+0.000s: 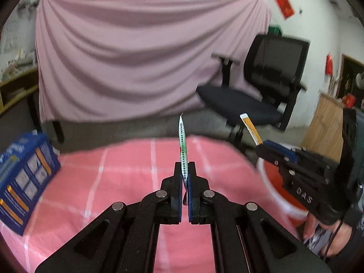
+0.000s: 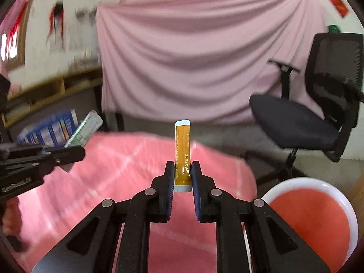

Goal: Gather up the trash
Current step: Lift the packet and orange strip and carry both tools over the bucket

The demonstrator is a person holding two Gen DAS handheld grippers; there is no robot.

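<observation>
1. Over the pink checked tablecloth [image 1: 127, 177], my left gripper [image 1: 185, 166] is clamped tight on a thin white sachet with green print [image 1: 183, 145], seen edge-on; its small lettering is too fine to read.
2. My right gripper [image 2: 183, 166] is pinched on a flat orange sachet with white ends [image 2: 182, 150]; digits reading "25020" run along it.
3. In the left view, the right gripper's body shows the letters "DAS".
4. Both sachets stick up and forward from between the pads, clear of the cloth.
5. A white-rimmed red bin [image 2: 311, 213] sits low beside the table on the right, near my right gripper.
6. A blue printed carton [image 1: 22, 179] stands at the table's left edge, its text blurred.
</observation>
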